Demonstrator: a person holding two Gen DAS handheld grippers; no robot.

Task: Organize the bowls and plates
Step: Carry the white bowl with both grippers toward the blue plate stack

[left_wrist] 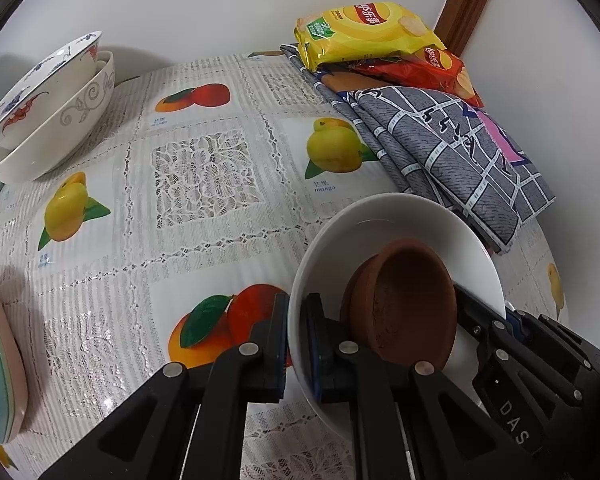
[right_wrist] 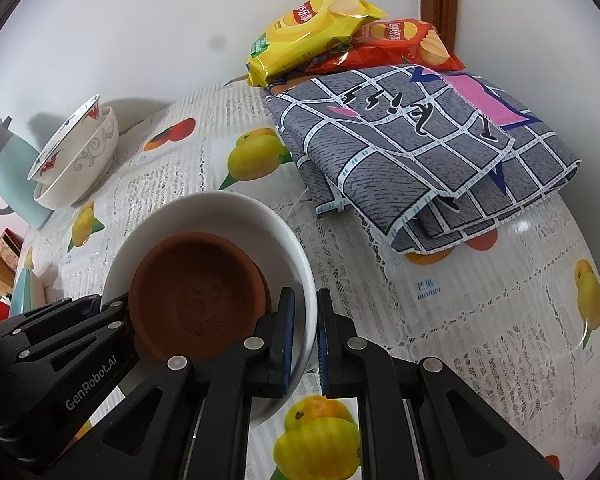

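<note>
While the white bowl (left_wrist: 400,232), with a brown clay saucer (left_wrist: 408,300) inside, is tilted above the worktop (left_wrist: 204,168), the left tongs (left_wrist: 296,344) and right tongs (right_wrist: 304,340) each pinch its rim on opposite sides, so I judge the carrying step is in hand, and next it needs a level, steady move toward the stacked bowls (left_wrist: 48,120).

A saucer (right_wrist: 198,294) is lying inside a plate (right_wrist: 236,216), which is sitting on the surface (left_wrist: 204,220) between the left claw (left_wrist: 298,344) and the right claw (right_wrist: 305,344). Behind it, a folded cloth (right_wrist: 412,152) is carrying two snack bags (right_wrist: 312,40). Far left, two nested bowls (left_wrist: 48,120) are resting by the wall.
</note>
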